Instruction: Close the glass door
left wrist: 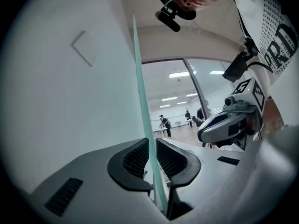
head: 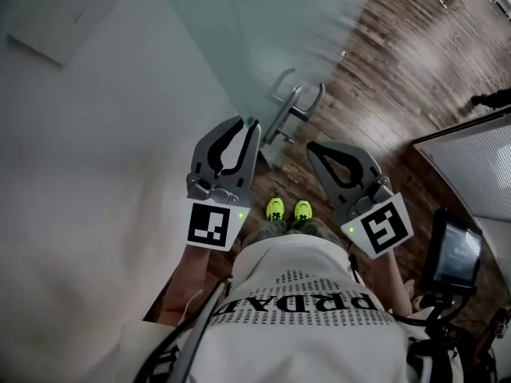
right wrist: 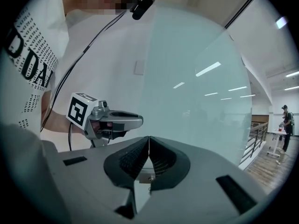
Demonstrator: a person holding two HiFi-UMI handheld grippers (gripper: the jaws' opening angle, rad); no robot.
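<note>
1. The left gripper [left wrist: 152, 143] pinches the thin edge of the glass door [head: 263, 38]. One pad sits on each side of the glass.
2. The right gripper [right wrist: 148, 139] is squeezed tight with nothing in it. It hangs beside the left one, close to the glass.
3. The glass door stands in front of the person, next to a white wall [head: 96, 134]. Its metal handle [head: 291, 106] is just past the grippers.

Frosted glass door [head: 263, 42], metal handle [head: 297, 102], wood flr [head: 399, 54].
</note>
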